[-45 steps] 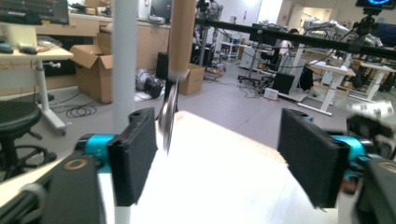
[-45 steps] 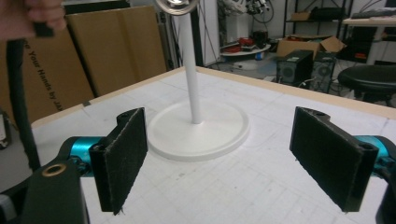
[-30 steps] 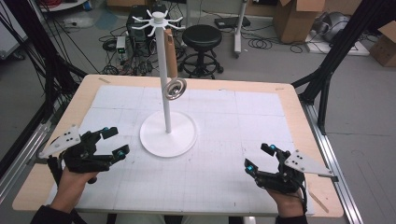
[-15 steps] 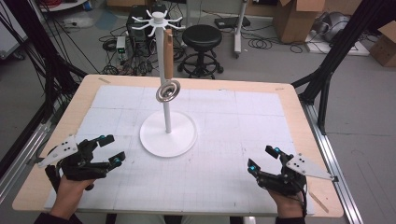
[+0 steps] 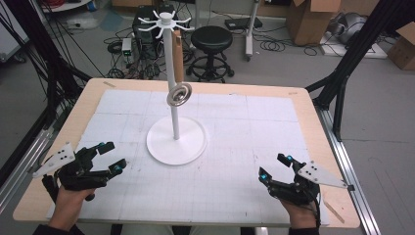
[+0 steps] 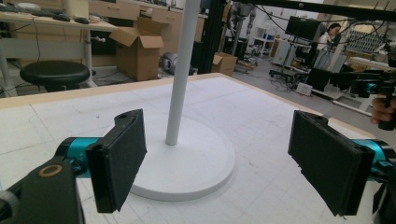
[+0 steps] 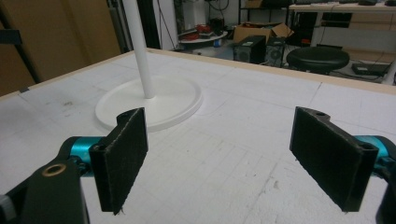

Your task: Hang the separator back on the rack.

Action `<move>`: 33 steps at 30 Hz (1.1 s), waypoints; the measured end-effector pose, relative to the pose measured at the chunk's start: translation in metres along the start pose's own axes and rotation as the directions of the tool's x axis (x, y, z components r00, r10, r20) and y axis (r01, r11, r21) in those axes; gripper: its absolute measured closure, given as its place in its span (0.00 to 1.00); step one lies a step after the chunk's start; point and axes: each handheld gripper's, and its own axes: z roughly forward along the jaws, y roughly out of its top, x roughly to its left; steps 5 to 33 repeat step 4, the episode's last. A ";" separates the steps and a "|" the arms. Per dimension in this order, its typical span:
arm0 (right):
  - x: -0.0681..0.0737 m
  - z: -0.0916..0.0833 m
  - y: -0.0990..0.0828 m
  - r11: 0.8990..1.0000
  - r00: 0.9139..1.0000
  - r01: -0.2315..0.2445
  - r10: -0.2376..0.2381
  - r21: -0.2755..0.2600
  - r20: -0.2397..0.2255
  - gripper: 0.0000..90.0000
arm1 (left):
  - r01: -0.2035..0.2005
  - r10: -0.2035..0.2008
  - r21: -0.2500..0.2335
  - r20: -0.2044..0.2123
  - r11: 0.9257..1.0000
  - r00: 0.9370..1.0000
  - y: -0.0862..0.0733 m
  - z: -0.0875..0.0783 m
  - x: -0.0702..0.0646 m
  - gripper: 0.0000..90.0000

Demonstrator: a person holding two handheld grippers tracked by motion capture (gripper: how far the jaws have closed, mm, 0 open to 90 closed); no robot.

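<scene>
High view: left gripper (image 5: 111,156) and right gripper (image 5: 274,166) flanking stand (image 5: 176,139), well apart from it, jaws spread, empty.

Black round stool (image 5: 212,40) on floor behind table. Open cardboard boxes (image 5: 307,19) at far right. Tangled cables (image 5: 281,46) across grey floor. Black computer tower (image 5: 144,29) beside stool.

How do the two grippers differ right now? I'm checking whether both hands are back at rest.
The left gripper sits near the table's left edge, closer to the white stand; the right gripper sits near the right front corner, farther from it. The left gripper points right and slightly away; the right gripper points left and away. Both are open, hold nothing, and are held low over the white mat.
</scene>
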 end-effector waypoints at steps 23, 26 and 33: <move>-0.002 -0.001 0.000 1.000 1.000 -0.008 0.008 -0.003 0.008 0.20 | 0.000 0.000 0.006 -0.002 1.000 1.000 0.000 0.000 0.001 0.22; -0.002 -0.001 0.000 1.000 1.000 -0.008 0.008 -0.003 0.008 0.20 | 0.000 0.000 0.006 -0.002 1.000 1.000 0.000 0.000 0.001 0.22; -0.002 -0.001 0.000 1.000 1.000 -0.008 0.008 -0.003 0.008 0.20 | 0.000 0.000 0.006 -0.002 1.000 1.000 0.000 0.000 0.001 0.22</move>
